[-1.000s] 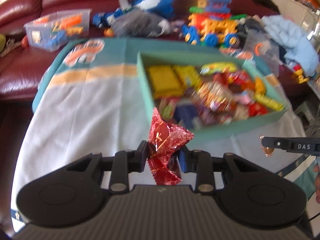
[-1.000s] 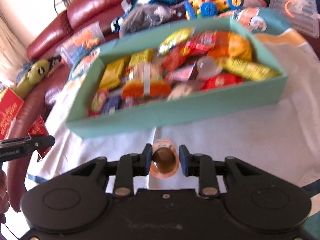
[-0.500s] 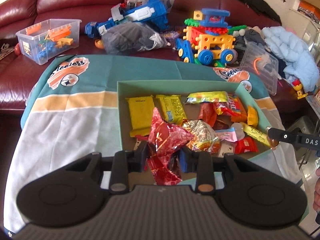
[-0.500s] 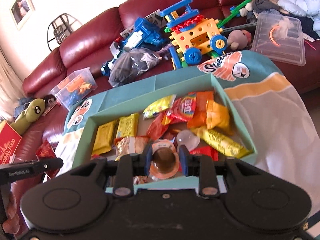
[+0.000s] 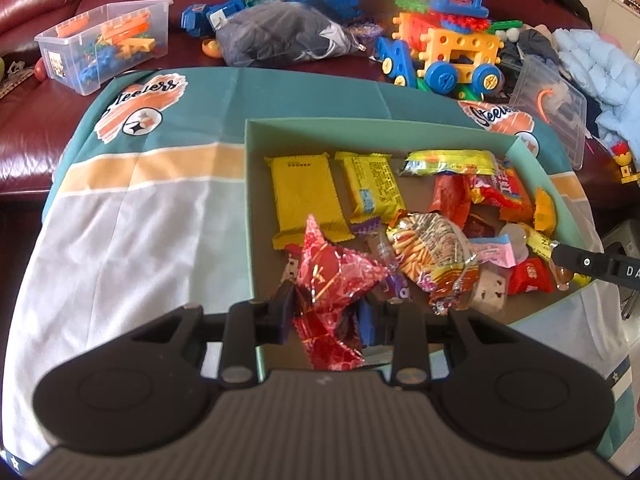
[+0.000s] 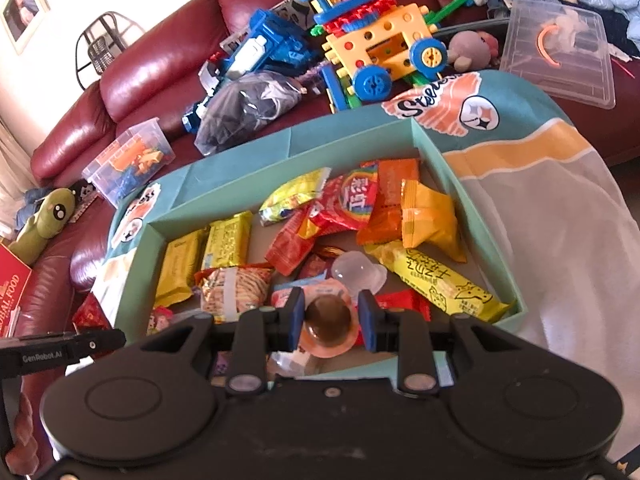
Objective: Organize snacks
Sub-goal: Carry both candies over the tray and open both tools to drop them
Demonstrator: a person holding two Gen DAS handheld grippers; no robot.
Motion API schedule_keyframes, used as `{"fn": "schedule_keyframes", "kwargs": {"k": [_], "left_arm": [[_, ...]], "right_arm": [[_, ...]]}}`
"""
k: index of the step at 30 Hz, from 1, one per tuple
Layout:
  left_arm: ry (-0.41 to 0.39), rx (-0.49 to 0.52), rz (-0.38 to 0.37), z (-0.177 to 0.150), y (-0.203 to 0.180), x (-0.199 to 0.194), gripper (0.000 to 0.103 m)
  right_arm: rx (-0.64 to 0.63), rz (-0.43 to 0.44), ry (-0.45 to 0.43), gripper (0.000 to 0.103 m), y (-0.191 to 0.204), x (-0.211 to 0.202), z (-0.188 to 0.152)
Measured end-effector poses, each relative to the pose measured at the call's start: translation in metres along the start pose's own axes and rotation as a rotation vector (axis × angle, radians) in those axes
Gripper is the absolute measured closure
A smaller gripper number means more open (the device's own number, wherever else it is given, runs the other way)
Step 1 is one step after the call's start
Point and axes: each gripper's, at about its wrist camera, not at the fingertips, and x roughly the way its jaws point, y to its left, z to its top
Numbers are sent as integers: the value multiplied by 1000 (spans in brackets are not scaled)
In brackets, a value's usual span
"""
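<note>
— What have the left tongs (image 5: 330, 314) got?

— A red foil snack packet (image 5: 332, 280), crinkled, pinched between the two pads. It sticks up above the fingers and hangs over the near left corner of the teal box (image 5: 250, 216).

— And the right tongs (image 6: 331, 322)?

— They are closed on a small jelly cup (image 6: 329, 326), pinkish rim with a brown centre, held over the near edge of the same box (image 6: 448, 176) (its near wall is mostly hidden behind the gripper body).

— What lies in the box?

— A heap of snacks: two yellow bars (image 5: 306, 200) side by side at the left, a noodle-print packet (image 5: 430, 254) in the middle, a yellow long stick packet (image 6: 436, 284) near the right wall, an orange pouch (image 6: 428, 216) beyond it, and a clear jelly cup (image 6: 358, 272) just past the right tongs.

— Where does the box sit?

— On a desk under a teal, orange and white cloth (image 5: 132, 208). Behind it a dark red sofa (image 6: 160, 68) carries a toy block car (image 5: 452, 52) and a clear bin of bricks (image 5: 104, 46).
</note>
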Motion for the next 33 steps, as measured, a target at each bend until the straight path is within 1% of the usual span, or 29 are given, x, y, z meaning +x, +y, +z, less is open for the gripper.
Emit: {"fn": "schedule_keyframes", "kwargs": {"k": [5, 7, 8, 9, 10, 11, 12, 13, 14, 15, 16, 24, 28, 33], "left_arm": [[9, 3, 9, -1, -1, 4, 70], [6, 10, 26, -2, -3, 5, 67], [3, 15, 34, -2, -3, 4, 60], [-3, 15, 45, -2, -4, 3, 47], [-12, 14, 51, -2, -4, 2, 41], [-22, 14, 53, -2, -4, -1, 33], [-33, 13, 52, -2, -4, -4, 24], [-45, 11, 51, -2, -4, -7, 17], [-60, 7, 52, -2, -3, -11, 2], [-81, 1, 56, -2, -3, -15, 0], [-99, -3, 62, -2, -2, -20, 0], [-147, -41, 69, -2, 8, -53, 0], [-175, -59, 76, -6, 12, -73, 0], [-180, -63, 80, -18, 10, -89, 0]], "right_arm": [[-5, 0, 10, 75, 0, 5, 0], [-11, 0, 11, 75, 1, 6, 0], [-15, 2, 14, 73, 2, 6, 0], [-14, 0, 14, 72, 2, 6, 0], [-13, 1, 11, 62, 3, 5, 0], [-10, 1, 5, 45, 2, 4, 1], [-9, -2, -4, 34, 2, 2, 1], [-7, -10, -16, 16, 2, 0, 2], [-7, -17, -32, 6, 3, -4, 2], [-6, -21, -47, 3, 3, -7, 2], [-4, -29, -57, 0, 2, -10, 2], [29, -43, -88, 0, -1, -38, 2], [15, -30, -107, 0, 5, -54, 0], [4, -14, -115, 0, 13, -73, -3]]}}
